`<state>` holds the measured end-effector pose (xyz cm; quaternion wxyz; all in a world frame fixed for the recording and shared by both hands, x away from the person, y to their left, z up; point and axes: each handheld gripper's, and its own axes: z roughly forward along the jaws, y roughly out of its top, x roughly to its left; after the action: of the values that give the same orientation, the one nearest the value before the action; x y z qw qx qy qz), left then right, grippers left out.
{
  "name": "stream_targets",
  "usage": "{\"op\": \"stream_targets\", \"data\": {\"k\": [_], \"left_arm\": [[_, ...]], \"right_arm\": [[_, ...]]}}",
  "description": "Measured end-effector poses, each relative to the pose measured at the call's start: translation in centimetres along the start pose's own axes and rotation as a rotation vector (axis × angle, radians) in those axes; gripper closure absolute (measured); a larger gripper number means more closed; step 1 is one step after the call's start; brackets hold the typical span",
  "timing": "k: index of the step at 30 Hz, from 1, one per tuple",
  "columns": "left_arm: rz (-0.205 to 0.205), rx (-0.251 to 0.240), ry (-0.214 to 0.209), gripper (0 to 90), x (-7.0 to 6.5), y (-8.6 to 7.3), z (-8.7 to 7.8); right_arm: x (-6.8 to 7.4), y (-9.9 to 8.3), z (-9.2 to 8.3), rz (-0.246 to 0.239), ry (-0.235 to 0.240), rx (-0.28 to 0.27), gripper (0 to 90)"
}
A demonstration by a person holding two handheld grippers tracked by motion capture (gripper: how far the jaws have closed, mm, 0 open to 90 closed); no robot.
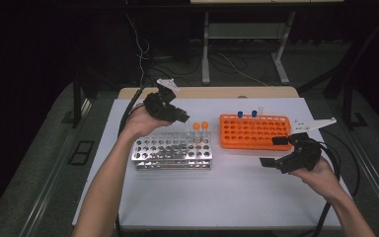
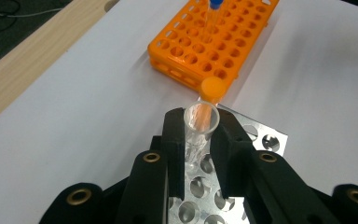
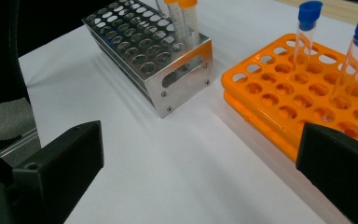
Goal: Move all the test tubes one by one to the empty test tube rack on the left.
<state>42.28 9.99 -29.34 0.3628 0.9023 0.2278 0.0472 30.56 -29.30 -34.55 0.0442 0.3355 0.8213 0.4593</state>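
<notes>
Left gripper [image 2: 199, 140] clamps an open, uncapped clear tube [image 2: 199, 126], holding it upright right over the metal rack [image 1: 172, 150], just beside the rack's two orange-capped tubes [image 1: 200, 131]. Right gripper [image 3: 200, 172] hangs with jaws wide apart and nothing between them, to the right of that rack, near the orange rack [image 1: 254, 131].

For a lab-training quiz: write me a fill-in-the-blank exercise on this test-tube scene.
1. The left claw is shut on a clear, uncapped ____ over the metal rack.
2. The two capped tubes standing in the metal rack have ____ caps.
3. The tubes in the orange rack have ____ caps.
4. The right claw hovers with its jaws ____, holding nothing.

Missing words: tube; orange; blue; open
</notes>
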Motion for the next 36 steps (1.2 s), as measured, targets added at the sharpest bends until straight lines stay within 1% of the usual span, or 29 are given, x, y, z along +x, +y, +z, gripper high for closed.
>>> {"op": "stream_targets", "data": {"k": [2,6,9,15,21,24,25,27,28,30,31,33,34,36], "left_arm": [[-0.007,-0.002,-0.001,74.7,0.2,-0.1,0.3],[-0.007,0.009,-0.002,74.7,0.5,-0.5,1.0],[-0.010,0.002,-0.010,74.7,0.6,-0.6,1.4],[0.004,0.025,-0.025,74.7,0.5,-0.6,2.5],[0.007,0.037,-0.039,74.5,0.6,-1.4,3.4],[0.002,0.037,-0.048,74.0,0.7,-1.6,3.5],[-0.010,0.030,-0.055,73.4,0.7,-1.7,3.5],[-0.025,0.018,-0.072,68.9,0.7,-1.7,3.5],[-0.026,0.017,-0.073,66.6,0.6,-1.7,3.4],[-0.035,0.010,-0.078,59.1,0.5,-1.7,3.2],[-0.038,0.003,-0.083,57.4,0.4,-1.7,3.1],[-0.046,-0.008,-0.076,50.6,0.2,-1.8,2.8],[-0.049,-0.012,-0.077,48.6,0.1,-1.8,2.7],[-0.066,-0.029,-0.061,41.4,-0.2,-2.0,2.3]], "right_arm": [[-0.1,-0.2,-0.1,0.001,-0.002,-0.005,0.3],[-0.2,-0.3,-0.2,0.002,-0.002,-0.007,0.4],[-0.2,-0.3,-0.2,0.002,-0.002,-0.008,0.4],[-0.1,-0.2,-0.2,-0.005,0.001,-0.011,0.3],[-0.4,-0.3,-0.3,0.001,0.000,-0.017,0.3],[-0.6,-0.3,-0.3,0.004,-0.003,-0.015,0.4],[-0.6,-0.3,-0.3,0.004,-0.003,-0.015,0.3],[-0.7,-0.3,-0.3,0.006,-0.005,-0.014,0.3],[-0.7,-0.3,-0.3,0.008,-0.005,-0.014,0.3],[-0.9,-0.3,-0.3,0.010,-0.007,-0.013,0.3],[-0.9,-0.2,-0.2,0.011,-0.009,-0.012,0.4],[-1.1,-0.2,-0.2,0.012,-0.012,-0.009,0.3],[-1.2,-0.1,-0.2,0.009,-0.014,-0.005,0.4],[-1.4,0.1,-0.1,0.007,-0.021,0.003,0.4]]}}
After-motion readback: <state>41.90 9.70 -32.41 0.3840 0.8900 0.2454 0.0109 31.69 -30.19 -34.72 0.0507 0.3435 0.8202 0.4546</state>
